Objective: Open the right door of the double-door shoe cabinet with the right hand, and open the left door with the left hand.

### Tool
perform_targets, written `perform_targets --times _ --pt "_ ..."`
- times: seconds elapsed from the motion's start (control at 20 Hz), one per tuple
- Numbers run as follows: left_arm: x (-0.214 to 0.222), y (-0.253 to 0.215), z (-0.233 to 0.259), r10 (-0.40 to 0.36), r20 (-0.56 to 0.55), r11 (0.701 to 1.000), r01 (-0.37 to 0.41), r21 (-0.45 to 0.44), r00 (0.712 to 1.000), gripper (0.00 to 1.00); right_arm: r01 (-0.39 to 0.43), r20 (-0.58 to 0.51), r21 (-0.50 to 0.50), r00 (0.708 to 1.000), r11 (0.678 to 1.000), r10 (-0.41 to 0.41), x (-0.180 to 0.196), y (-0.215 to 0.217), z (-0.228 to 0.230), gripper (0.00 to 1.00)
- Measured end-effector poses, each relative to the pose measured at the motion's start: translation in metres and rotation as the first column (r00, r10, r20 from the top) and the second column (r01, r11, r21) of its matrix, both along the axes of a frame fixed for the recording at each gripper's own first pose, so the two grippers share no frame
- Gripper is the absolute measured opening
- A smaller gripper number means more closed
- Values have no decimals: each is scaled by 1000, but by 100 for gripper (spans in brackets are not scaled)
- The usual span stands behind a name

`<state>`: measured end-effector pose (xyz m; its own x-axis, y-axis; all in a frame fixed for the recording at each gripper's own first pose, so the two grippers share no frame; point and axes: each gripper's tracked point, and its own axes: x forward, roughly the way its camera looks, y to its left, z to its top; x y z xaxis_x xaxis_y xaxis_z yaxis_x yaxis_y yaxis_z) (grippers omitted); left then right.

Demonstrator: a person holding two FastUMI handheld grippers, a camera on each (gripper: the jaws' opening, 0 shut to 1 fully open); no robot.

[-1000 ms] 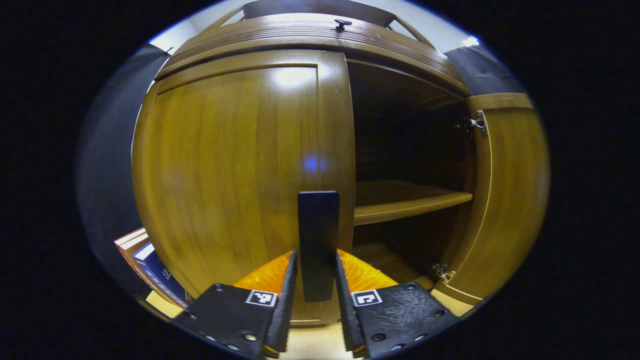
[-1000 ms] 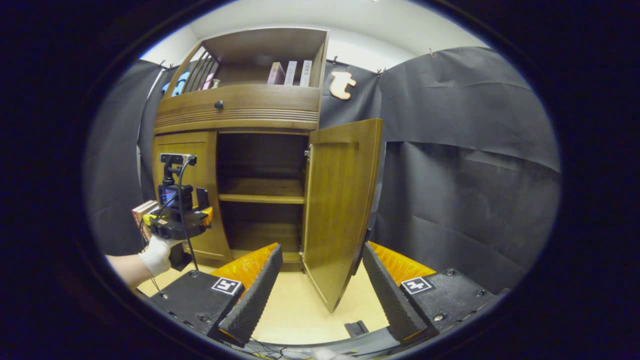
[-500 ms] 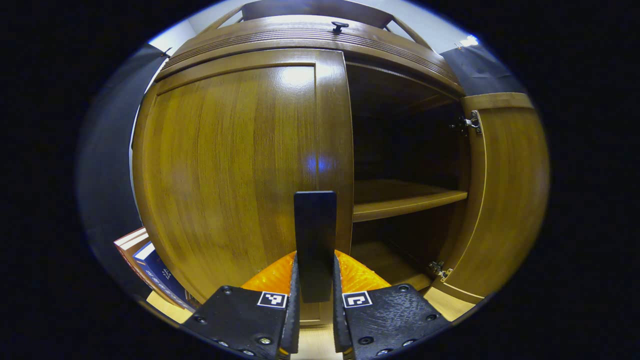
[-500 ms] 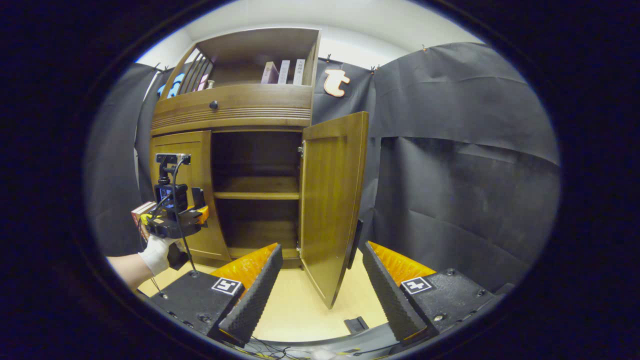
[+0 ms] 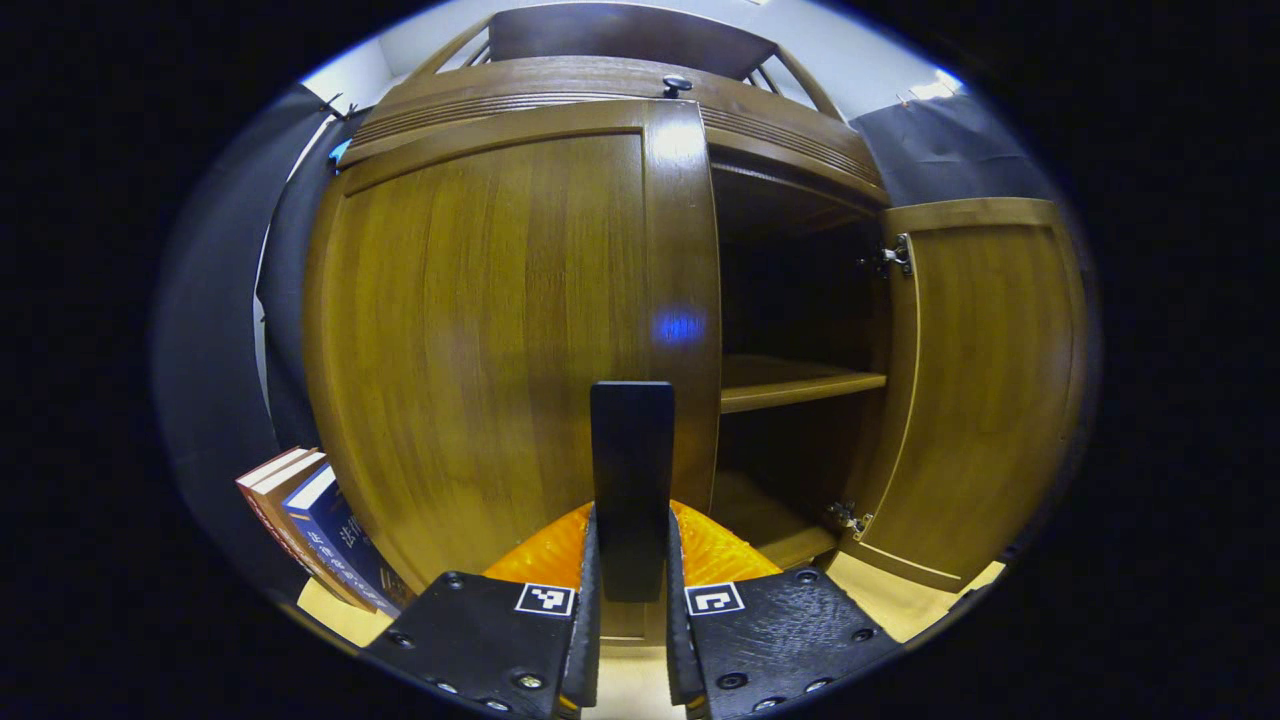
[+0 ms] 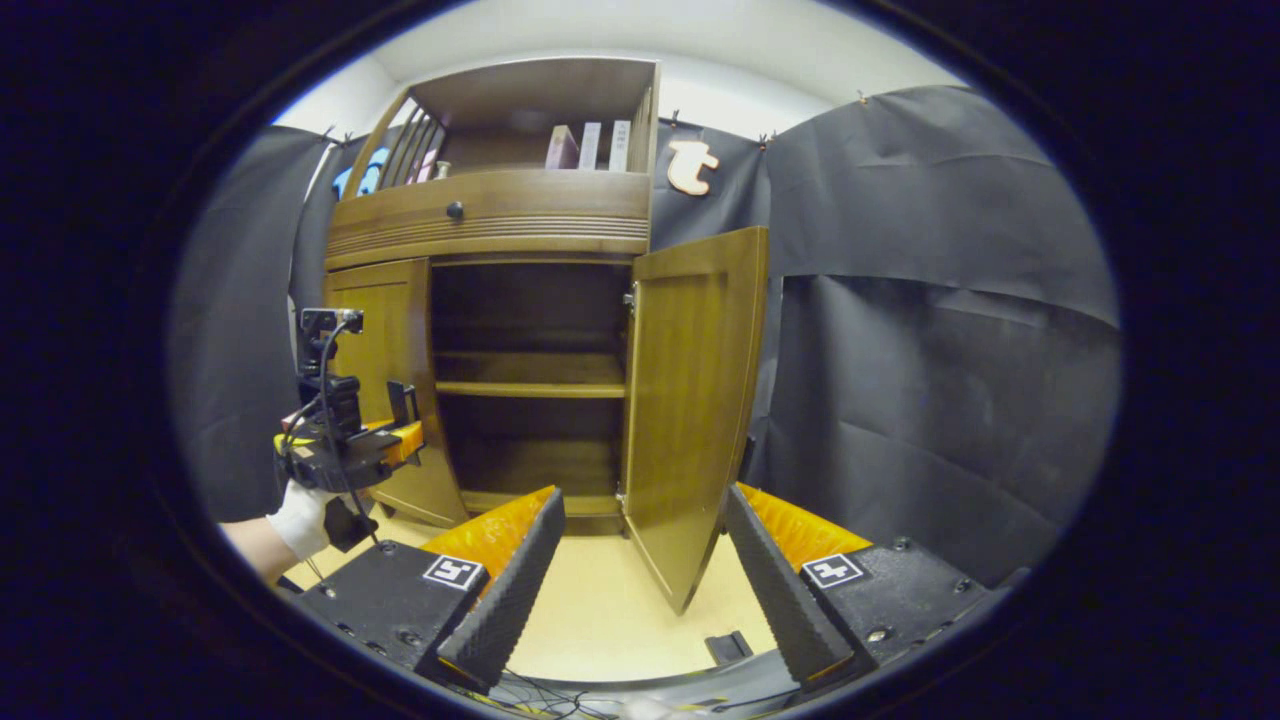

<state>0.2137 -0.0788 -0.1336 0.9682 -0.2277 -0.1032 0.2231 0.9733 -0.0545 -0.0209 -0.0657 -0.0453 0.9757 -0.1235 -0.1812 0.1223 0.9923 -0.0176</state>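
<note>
The left tool (image 5: 632, 640) is squeezed tight on the black handle (image 5: 631, 470) of the left door (image 5: 500, 330). Both fingers press on the sides of the handle. The handle stands up straight near the right edge of the left door. That door looks shut or nearly shut; I cannot tell which.

The right door (image 6: 690, 400) of the shoe cabinet (image 6: 500, 215) is swung open. It sticks out toward the near side. Behind it the cabinet is dark, with one wooden shelf (image 6: 530, 385) across the middle.

The right tool (image 6: 640, 580) is open wide and holds nothing. It is apart from the right door, with the door's bottom corner showing between its fingers (image 6: 510, 590).

In the right gripper view, a hand in a white glove (image 6: 300, 505) holds the left tool at the left door, on the left side.

Some books (image 5: 310, 530) lean beside the cabinet on the left. More books (image 6: 590, 145) stand on the open top shelf. The floor (image 6: 600, 620) is pale yellow.
</note>
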Motion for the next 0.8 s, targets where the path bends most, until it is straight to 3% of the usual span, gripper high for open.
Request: perform_targets --times 0.8 --pt "-85 54 -3 52 -5 999 -52 -13 999 26 -130 -24 -1 991 992 130 15 42 -7 100"
